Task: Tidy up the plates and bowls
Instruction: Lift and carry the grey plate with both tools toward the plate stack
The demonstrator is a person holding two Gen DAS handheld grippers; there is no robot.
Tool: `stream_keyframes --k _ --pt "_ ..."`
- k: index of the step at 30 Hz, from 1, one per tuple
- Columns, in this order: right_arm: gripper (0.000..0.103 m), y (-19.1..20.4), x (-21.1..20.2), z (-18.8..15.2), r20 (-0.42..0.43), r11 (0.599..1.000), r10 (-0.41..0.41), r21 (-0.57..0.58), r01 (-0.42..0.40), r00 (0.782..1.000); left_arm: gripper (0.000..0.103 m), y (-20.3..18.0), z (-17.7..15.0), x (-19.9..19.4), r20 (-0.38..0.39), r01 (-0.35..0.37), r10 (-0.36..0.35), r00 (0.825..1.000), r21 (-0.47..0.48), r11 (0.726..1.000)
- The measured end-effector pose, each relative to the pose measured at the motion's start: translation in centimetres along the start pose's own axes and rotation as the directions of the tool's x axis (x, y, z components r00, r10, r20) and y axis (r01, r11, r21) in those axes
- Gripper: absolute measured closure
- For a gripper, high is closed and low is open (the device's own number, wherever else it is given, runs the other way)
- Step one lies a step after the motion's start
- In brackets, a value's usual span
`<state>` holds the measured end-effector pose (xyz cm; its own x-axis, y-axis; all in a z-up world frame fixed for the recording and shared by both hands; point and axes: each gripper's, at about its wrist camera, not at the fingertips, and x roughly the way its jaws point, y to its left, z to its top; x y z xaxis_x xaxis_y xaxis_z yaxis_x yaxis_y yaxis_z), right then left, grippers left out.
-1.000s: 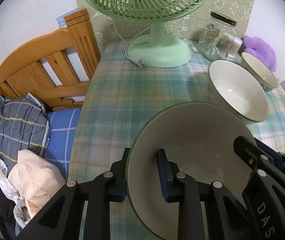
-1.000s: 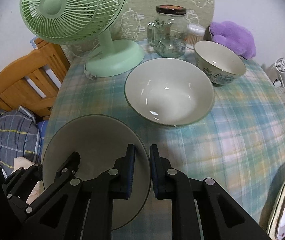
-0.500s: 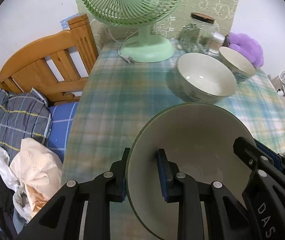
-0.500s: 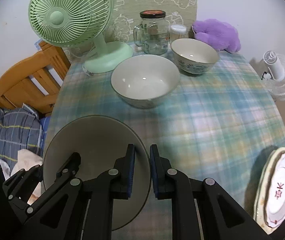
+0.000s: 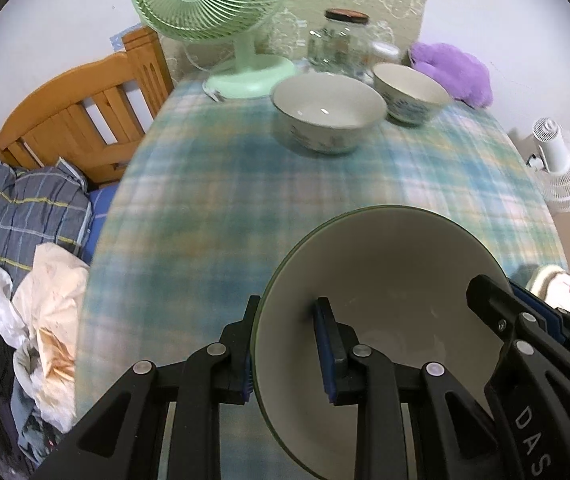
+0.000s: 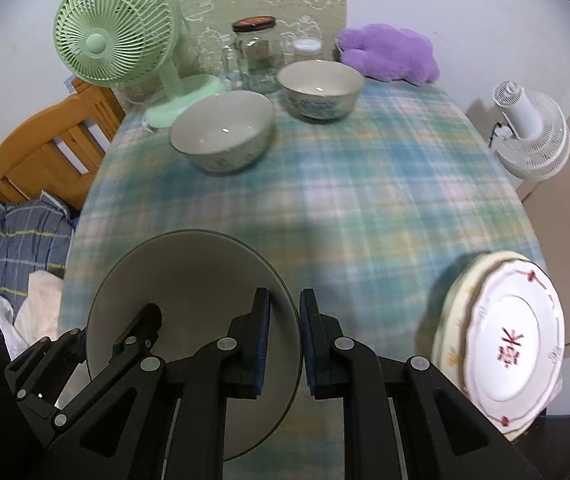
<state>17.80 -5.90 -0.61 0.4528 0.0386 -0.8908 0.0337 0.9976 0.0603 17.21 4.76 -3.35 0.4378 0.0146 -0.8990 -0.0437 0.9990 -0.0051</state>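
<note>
At the left edge of the scene a wooden bed frame (image 5: 81, 120) stands, with a grey checked pillow (image 5: 33, 212) below it. On the round table with the plaid cloth (image 6: 365, 184), the green fan (image 6: 117, 36) is at about eleven o'clock. A glass jar (image 6: 255, 56) is near twelve o'clock, just behind two bowls. The plain bowl (image 6: 223, 136) sits at eleven o'clock, and the patterned bowl (image 6: 321, 90) is just beside it, toward twelve. A purple plush toy (image 6: 389, 56) lies at one o'clock.

The large bowl (image 5: 385, 312) is held above the near edge of the table, at about six o'clock, between both tools. The left gripper (image 5: 287, 344) pinches its left rim, with one pad outside and one inside. The right gripper (image 6: 285, 340) pinches its right rim in the same way.

At four o'clock, a stack of plates (image 6: 501, 340) lies at the table edge. A white fan (image 6: 533, 132) stands beyond the table, at two o'clock.
</note>
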Motion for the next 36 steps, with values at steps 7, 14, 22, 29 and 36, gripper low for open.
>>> stream_keyframes --k 7,14,22,29,36 --pt "0.085 -3.2 -0.4 -2.0 -0.03 1.0 -0.015 -0.004 0.015 0.999 0.079 -3.0 -1.9 0.0 -0.032 0.005 -0.004 0.999 0.018 1.0" --pt "0.085 -5.4 0.1 -3.5 -0.07 1.0 -0.023 -0.011 0.022 0.997 0.079 -4.9 -3.7 0.6 -0.079 0.006 -0.004 0.997 0.022 1.0" --pt "0.085 -6.4 1.2 -4.7 -0.125 0.999 -0.032 -0.024 0.029 0.992 0.079 -5.5 -5.0 1.8 -0.133 0.007 -0.005 0.991 0.012 1.0" --pt "0.085 -6.5 1.9 -5.0 -0.12 0.999 -0.028 -0.023 0.025 0.992 0.079 -5.7 -5.2 2.2 -0.121 0.003 -0.001 0.993 0.013 1.0" --pt "0.077 -7.0 2.2 -5.3 -0.126 1.0 -0.017 0.01 0.019 0.992 0.068 -5.9 -5.4 2.7 -0.147 0.033 -0.029 0.989 0.028 0.999"
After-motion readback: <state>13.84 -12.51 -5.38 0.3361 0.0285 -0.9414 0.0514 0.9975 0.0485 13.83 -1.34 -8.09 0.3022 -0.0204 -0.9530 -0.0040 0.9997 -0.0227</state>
